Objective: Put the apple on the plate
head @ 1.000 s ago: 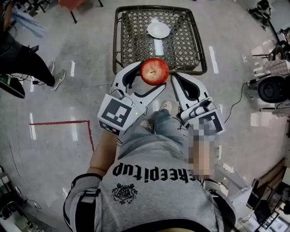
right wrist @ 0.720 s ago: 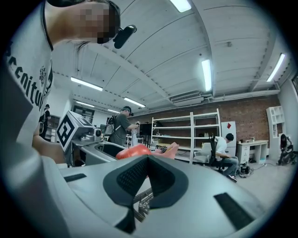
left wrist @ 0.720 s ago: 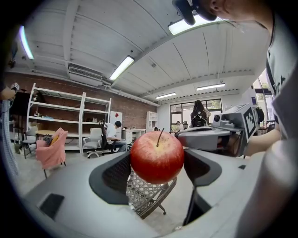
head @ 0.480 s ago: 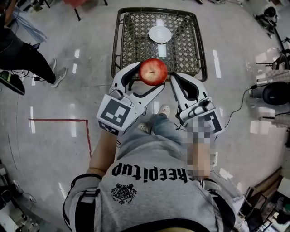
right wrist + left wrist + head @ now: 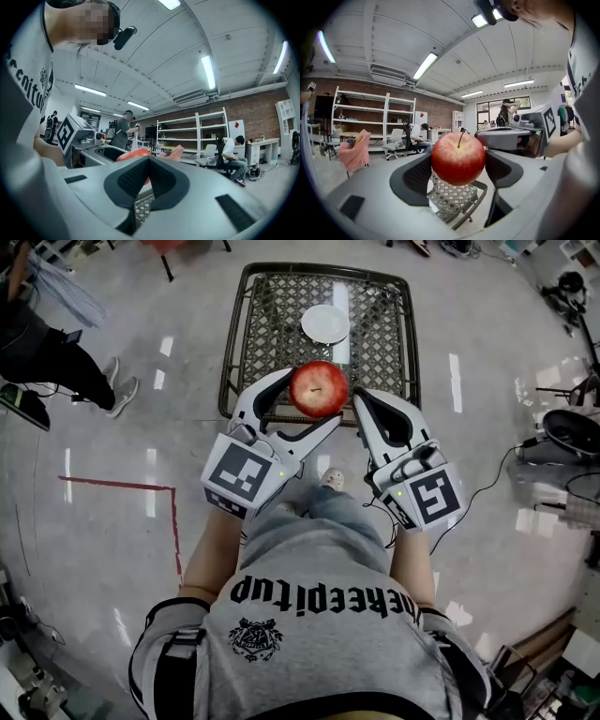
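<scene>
A red apple (image 5: 320,388) is held up in the air by my left gripper (image 5: 305,405), which is shut on it; in the left gripper view the apple (image 5: 458,158) fills the gap between the two dark pads. My right gripper (image 5: 360,399) is just right of the apple, apart from it, with its jaws together and nothing between them (image 5: 149,161). A sliver of the apple (image 5: 130,155) shows behind it. A small white plate (image 5: 325,322) lies on a dark lattice-top table (image 5: 231,345) ahead of and below the grippers.
The table stands on a glossy grey floor with a red tape line (image 5: 122,487) at the left. A bystander (image 5: 52,345) is at the upper left. Cables and equipment (image 5: 570,432) sit at the right. My feet (image 5: 328,481) are just short of the table.
The table and plate have slid lower in the head view, nearer to the grippers. The apple stays gripped in the left gripper, and both grippers keep their pose.
</scene>
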Motion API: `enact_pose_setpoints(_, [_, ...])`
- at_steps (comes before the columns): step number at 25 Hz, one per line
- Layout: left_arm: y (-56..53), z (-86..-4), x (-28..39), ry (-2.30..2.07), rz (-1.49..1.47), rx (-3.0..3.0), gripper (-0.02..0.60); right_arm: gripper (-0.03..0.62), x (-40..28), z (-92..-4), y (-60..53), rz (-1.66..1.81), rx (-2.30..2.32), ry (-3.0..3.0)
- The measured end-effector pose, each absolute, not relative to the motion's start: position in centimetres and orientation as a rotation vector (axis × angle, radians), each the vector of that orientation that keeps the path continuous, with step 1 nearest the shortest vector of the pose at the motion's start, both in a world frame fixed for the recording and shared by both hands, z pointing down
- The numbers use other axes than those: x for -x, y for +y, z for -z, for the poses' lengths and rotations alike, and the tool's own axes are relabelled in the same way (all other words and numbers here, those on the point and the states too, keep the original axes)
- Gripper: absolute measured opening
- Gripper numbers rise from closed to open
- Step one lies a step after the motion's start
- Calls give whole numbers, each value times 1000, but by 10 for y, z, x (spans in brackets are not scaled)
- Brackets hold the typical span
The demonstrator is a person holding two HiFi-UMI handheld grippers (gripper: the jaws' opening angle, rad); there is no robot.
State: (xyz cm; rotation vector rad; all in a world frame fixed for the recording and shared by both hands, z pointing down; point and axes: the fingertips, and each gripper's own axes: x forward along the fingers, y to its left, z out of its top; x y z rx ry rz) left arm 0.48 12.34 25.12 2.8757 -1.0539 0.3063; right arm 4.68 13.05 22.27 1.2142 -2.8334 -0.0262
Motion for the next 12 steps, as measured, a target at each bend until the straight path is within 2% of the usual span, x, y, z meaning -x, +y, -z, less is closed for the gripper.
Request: enact_pose_setpoints(12, [88, -254, -53, -1130, -330, -2858, 397, 6, -91, -225, 91, 32, -1126, -2891])
